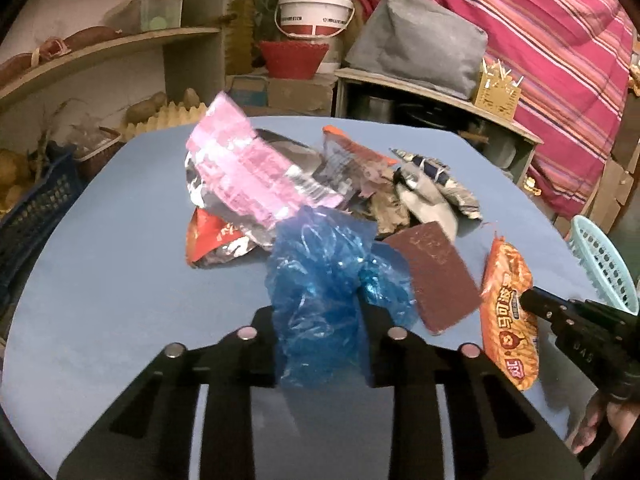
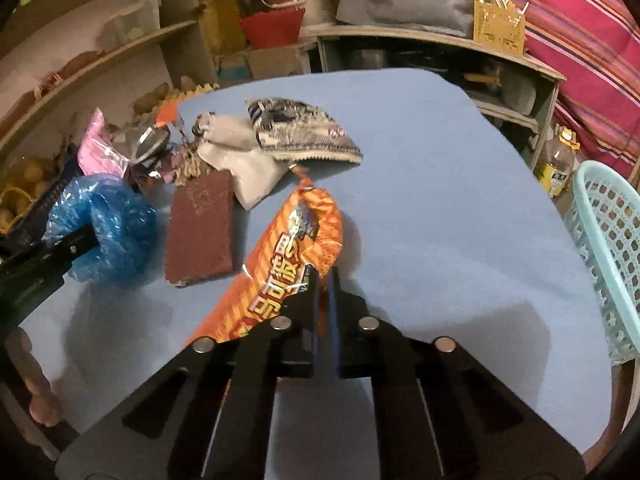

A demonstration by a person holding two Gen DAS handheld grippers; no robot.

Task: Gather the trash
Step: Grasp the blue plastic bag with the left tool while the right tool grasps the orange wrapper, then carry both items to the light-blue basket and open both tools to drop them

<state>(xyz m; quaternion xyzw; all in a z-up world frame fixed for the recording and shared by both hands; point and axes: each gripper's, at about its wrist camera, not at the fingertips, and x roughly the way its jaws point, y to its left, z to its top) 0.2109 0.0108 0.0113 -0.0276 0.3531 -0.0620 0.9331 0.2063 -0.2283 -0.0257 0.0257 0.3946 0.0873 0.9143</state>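
Observation:
A heap of trash lies on the blue table (image 1: 120, 264). My left gripper (image 1: 320, 312) is shut on a crumpled blue plastic bag (image 1: 320, 280), which bulges between and over its fingers. In the right wrist view the same blue plastic bag (image 2: 108, 224) shows at the left with the left gripper (image 2: 86, 240) on it. My right gripper (image 2: 324, 280) is shut on the edge of an orange snack wrapper (image 2: 292, 248), also visible as the orange snack wrapper (image 1: 506, 304) at the right of the left wrist view. A brown scouring pad (image 2: 200, 228) lies between the two.
A pink foil wrapper (image 1: 244, 168), a red wrapper (image 1: 212, 240), grey cloth (image 2: 240, 160) and a patterned wrapper (image 2: 304, 132) lie in the heap. A light teal basket (image 2: 608, 248) stands at the table's right edge. Shelves, a white bucket (image 1: 316, 8) and a striped cloth stand behind.

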